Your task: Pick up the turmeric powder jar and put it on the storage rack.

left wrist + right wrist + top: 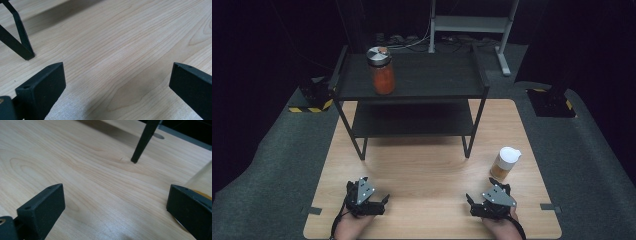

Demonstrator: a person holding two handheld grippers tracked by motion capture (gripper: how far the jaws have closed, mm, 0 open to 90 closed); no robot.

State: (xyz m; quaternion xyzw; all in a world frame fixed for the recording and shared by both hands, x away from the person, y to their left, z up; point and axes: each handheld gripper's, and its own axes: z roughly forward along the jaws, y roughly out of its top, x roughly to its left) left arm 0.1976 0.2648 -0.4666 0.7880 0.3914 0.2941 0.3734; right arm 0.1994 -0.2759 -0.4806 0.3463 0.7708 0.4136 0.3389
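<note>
A small jar of amber liquid with a white cap [505, 163] stands upright on the wooden table [427, 170], near its right edge and just ahead of the right gripper [477, 201]; its clear wall edges into the right gripper view [202, 178] beside the jaw on that side. Both tools rest low at the near edge of the table with jaws spread wide and nothing between them, the left gripper [379, 200] well apart from the jar. Beyond them a black two-tier shelf [412, 95] straddles the far half of the table, and a larger jar of orange contents with a metal lid [381, 70] sits on the left end of its top tier. The likely opening move is a reach for the amber jar. Done well, the right gripper would swing toward it, keep its jaws wide until they flank the body below the cap, then close squarely so the jar stays upright.
</note>
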